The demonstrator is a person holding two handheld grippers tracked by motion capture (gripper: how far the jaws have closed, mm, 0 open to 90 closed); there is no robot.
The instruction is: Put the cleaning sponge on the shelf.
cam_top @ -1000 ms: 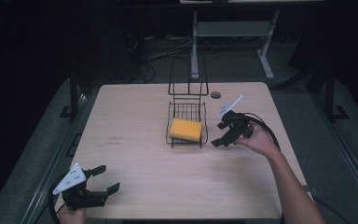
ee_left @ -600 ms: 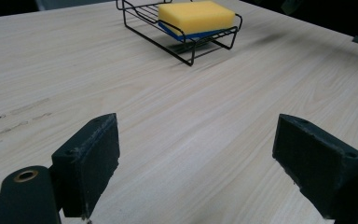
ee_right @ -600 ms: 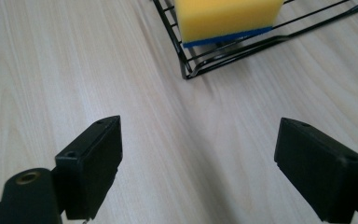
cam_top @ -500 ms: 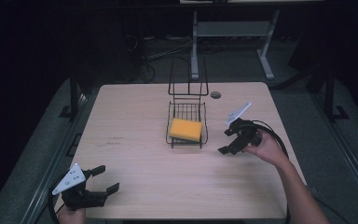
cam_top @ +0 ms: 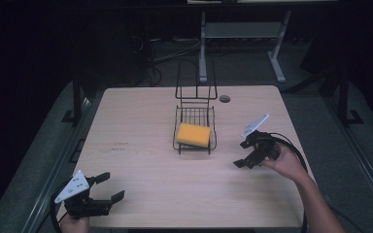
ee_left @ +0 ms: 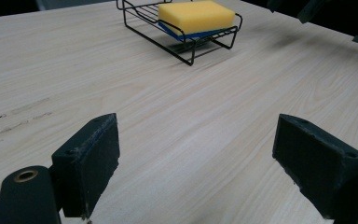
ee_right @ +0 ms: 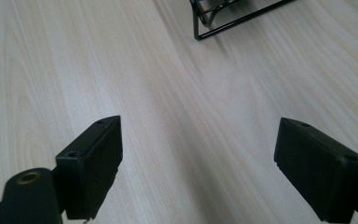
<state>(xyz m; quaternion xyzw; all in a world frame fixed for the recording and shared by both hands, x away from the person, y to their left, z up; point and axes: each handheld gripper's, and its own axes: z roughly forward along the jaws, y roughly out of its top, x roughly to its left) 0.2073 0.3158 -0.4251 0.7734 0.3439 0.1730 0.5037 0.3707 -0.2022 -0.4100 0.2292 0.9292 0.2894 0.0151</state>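
Both tongs gape with nothing between their jaws: left gripper [cam_top: 106, 187] at the table's [cam_top: 141, 116] near left corner, right gripper [cam_top: 244, 154] over the wood just right of the wire rack [cam_top: 194, 129]. Farther off, a yellow sponge [cam_top: 193, 134] lies in that rack, near the table's middle.

A lab or recording studio is suggested. A pale wood tabletop [cam_top: 141, 145] is lit from above while all around it is kept dark. Grey carpet [cam_top: 330, 111] is seen beneath it, cables [cam_top: 165, 53] are left loose on the floor behind, and the white metal frame [cam_top: 243, 34] of another bench stands beyond. Dark rails [cam_top: 43, 199] are set along the sides.
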